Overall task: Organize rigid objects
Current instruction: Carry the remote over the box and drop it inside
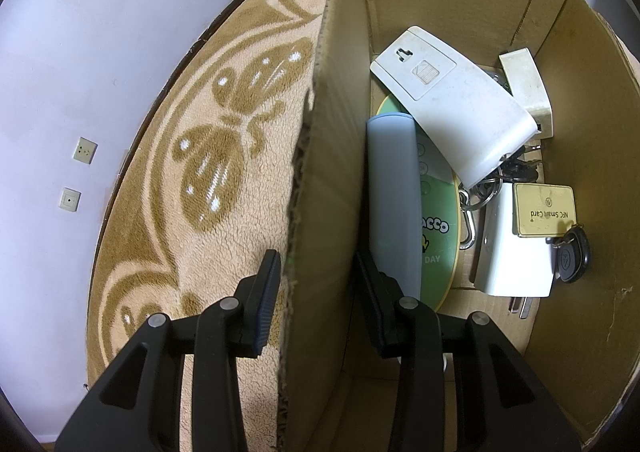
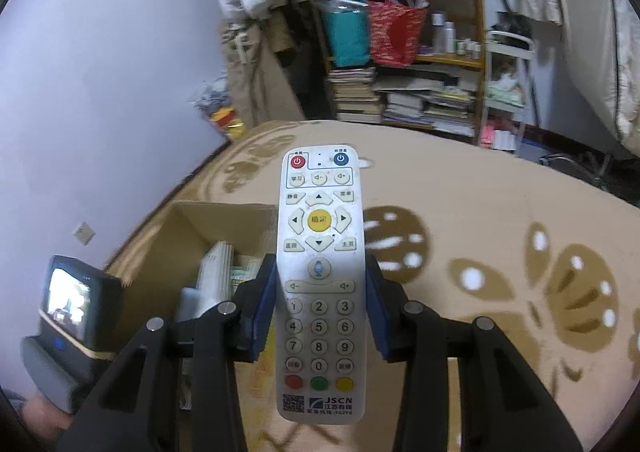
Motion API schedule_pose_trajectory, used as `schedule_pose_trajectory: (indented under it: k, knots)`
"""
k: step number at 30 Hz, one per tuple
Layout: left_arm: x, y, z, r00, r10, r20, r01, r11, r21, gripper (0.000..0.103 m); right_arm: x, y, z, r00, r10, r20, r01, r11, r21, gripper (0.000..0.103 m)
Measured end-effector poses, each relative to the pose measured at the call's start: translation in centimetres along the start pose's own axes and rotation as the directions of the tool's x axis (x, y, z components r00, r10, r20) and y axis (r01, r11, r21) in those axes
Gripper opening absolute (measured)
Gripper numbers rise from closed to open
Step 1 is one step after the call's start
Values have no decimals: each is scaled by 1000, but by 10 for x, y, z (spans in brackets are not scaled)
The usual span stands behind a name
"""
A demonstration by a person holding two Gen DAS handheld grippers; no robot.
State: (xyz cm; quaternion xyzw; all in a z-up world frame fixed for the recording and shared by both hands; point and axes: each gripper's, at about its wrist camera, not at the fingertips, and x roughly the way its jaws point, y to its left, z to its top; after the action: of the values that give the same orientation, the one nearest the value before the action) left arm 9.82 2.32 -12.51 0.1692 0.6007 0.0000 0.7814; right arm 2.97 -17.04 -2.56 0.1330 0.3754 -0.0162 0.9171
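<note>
White plastic, your remote (image 2: pixel 320 284) sits pinched in the right gripper (image 2: pixel 320 308) jaws, long axis pointing forward; the cardboard box (image 2: pixel 188 248) lies ahead-left. Left gripper (image 1: pixel 316 292) jaws straddle its wall, spread.

Tan butterfly-patterned fleece blanket (image 2: pixel 500 212) covering the surface, open cardboard box (image 1: pixel 580 212) standing on it

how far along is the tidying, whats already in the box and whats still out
Done: the cardboard box already holds a grey remote, a white device, keys and an NFC card. In hand: the right gripper clamps a white remote above the patterned blanket; the left gripper straddles the box wall. Left: dropping that remote in.
</note>
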Motion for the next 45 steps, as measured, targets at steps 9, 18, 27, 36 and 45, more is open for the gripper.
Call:
schedule_pose_trajectory:
  k: [9,18,27,36,45]
  knots:
    - [2,1,0,1000,-4,-1,4,1000,-4,37,8,45,-2,996,90,-20,-91,995,-46,44]
    - [5,3,0,1000,-8,-1,8,1000,-8,37,25,51,-8,984,157,-83,-156,988,15,44]
    - [6,3,0,1000,-11,-2,11,1000,-11,37,40,52,-17,980,158,-121,-155,987,37,44]
    - [7,4,-1,1000,-12,-2,12,1000,-11,37,48,53,-23,981,142,-131,-140,990,28,44]
    - [6,4,-2,1000,-12,-2,12,1000,-13,37,39,52,-18,985,125,-117,-125,992,4,44]
